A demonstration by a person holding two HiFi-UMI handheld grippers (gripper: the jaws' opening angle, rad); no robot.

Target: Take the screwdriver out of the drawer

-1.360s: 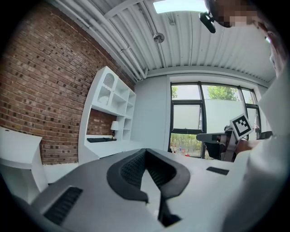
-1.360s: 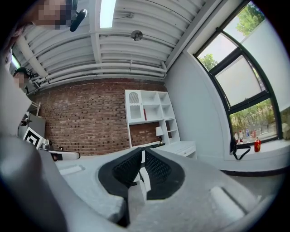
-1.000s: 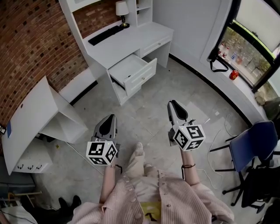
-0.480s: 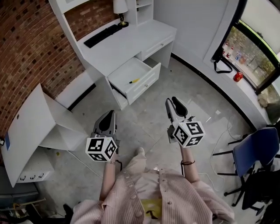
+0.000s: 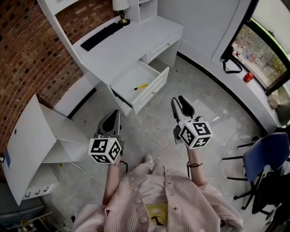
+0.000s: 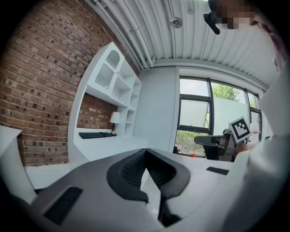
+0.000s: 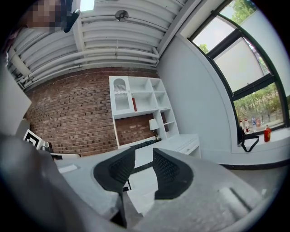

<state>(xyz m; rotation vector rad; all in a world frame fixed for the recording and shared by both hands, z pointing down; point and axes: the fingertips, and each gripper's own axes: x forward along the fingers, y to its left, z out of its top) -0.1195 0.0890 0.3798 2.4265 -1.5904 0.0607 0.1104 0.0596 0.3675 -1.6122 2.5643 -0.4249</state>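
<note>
Screwdriver [image 5: 141, 86] was seen untouched, well apart from both claws. Left gripper [image 5: 112, 118] was held with jaws pressed together, nothing between them. Right gripper [image 5: 180, 103] was held with jaws apart, just opened, nothing between them. Both were held above grey floor [image 5: 156, 131]. Farther off, the yellow tool was seen lying inside the pulled-out drawer [image 5: 149, 96] of the white desk [image 5: 131, 43]. Keyboard [image 5: 101, 36] and lamp [image 5: 120, 7] were noted at the desk's back.

Smooth matt white painted desk [image 5: 131, 43]; its white drawer [image 5: 153, 92] has the same finish. Behind the desk: rough red brick wall [image 5: 27, 41]. In front of the desk: smooth pale grey floor [image 5: 147, 129], slight sheen.
</note>
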